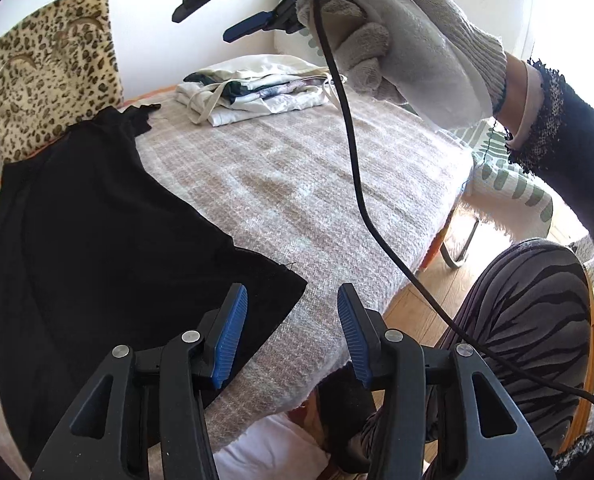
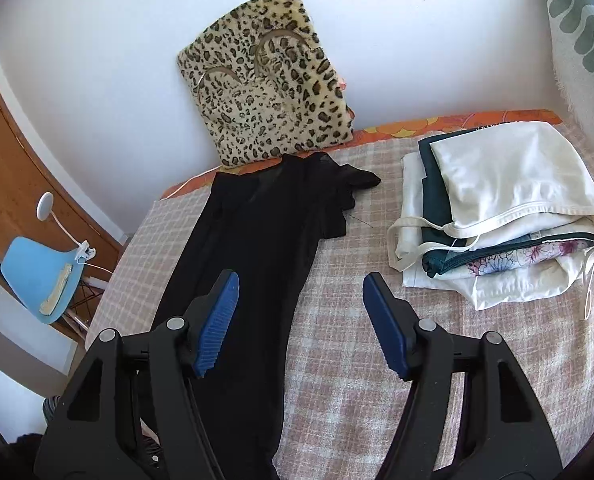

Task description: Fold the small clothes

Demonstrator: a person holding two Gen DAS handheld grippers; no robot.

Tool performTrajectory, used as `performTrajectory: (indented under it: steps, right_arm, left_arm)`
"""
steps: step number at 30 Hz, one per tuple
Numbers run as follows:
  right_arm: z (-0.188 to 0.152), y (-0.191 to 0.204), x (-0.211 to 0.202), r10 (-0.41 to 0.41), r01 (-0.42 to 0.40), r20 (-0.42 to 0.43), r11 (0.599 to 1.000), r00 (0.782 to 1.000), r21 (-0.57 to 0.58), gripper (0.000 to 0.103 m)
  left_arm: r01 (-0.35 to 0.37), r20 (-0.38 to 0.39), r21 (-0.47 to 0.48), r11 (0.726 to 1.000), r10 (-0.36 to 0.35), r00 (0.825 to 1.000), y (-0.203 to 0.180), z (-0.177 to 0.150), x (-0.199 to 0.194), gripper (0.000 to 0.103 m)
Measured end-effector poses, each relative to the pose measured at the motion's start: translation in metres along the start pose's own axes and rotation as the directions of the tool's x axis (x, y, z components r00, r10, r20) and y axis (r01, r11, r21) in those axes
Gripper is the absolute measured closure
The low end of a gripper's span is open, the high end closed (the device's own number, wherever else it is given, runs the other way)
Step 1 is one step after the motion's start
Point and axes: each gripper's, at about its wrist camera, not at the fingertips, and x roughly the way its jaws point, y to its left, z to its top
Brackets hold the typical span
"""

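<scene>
**Black garment spread out, both grippers empty**

From the right wrist view, left to right: a blue chair (image 2: 37, 276) stands by a wooden door (image 2: 13, 168). A leopard-print cushion (image 2: 269, 80) leans on the wall. Just below it your black garment (image 2: 257, 248) lies lengthwise, flat on the checked blanket (image 2: 377, 340). Well to its right sits a stack of folded clothes (image 2: 501, 216), white on top.

Your left gripper (image 1: 293, 320) hovers at the garment's near corner, fingers apart, holding nothing. Your right gripper (image 2: 301, 320) hangs over the garment's edge, fingers apart, empty. In the left wrist view your gloved right hand (image 1: 397, 36) holds it high, cable (image 1: 357, 184) trailing down.
</scene>
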Motion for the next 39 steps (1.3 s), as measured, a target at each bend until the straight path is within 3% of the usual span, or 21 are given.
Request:
performTrajectory:
  steps: [8, 12, 17, 24, 26, 31, 35, 39]
  right_arm:
    - [0.061, -0.001, 0.065, -0.066, 0.064, -0.015, 0.994, 0.998, -0.092, 0.035]
    - [0.087, -0.005, 0.11, -0.087, 0.083, -0.039, 0.991, 0.995, -0.107, 0.036]
    - [0.11, -0.022, 0.162, -0.118, 0.108, -0.087, 0.988, 0.989, -0.113, 0.037]
    - [0.119, -0.043, 0.214, -0.163, 0.148, -0.149, 0.983, 0.975, -0.107, 0.037]
    - [0.121, -0.048, 0.224, -0.17, 0.156, -0.169, 0.983, 0.971, -0.094, 0.037]
    - [0.127, -0.064, 0.242, -0.167, 0.168, -0.189, 0.986, 0.968, -0.011, 0.037]
    - [0.131, -0.069, 0.253, -0.194, 0.197, -0.204, 0.98, 0.96, -0.008, 0.037]
    - [0.135, -0.074, 0.257, -0.217, 0.218, -0.204, 0.976, 0.955, -0.018, 0.037]
  left_arm:
    - [-0.032, -0.02, -0.049, 0.998, 0.031, 0.999, 0.011, 0.001, 0.024, 0.056]
    - [-0.03, -0.008, -0.086, 0.996, 0.03, 1.0, 0.018, -0.002, 0.029, 0.062]
    - [-0.07, 0.011, -0.031, 0.997, 0.07, 0.997, 0.012, -0.003, 0.031, 0.064]
    - [-0.102, 0.026, 0.038, 0.994, 0.102, 0.994, 0.006, -0.004, 0.034, 0.064]
    - [-0.077, 0.032, 0.034, 0.996, 0.076, 0.997, 0.007, -0.004, 0.033, 0.064]
    - [-0.076, 0.025, 0.016, 0.997, 0.076, 0.997, 0.007, -0.003, 0.032, 0.064]
    - [-0.08, 0.016, 0.004, 0.997, 0.08, 0.997, 0.005, 0.0, 0.031, 0.063]
    - [-0.112, 0.014, 0.051, 0.992, 0.112, 0.994, 0.001, 0.0, 0.037, 0.063]
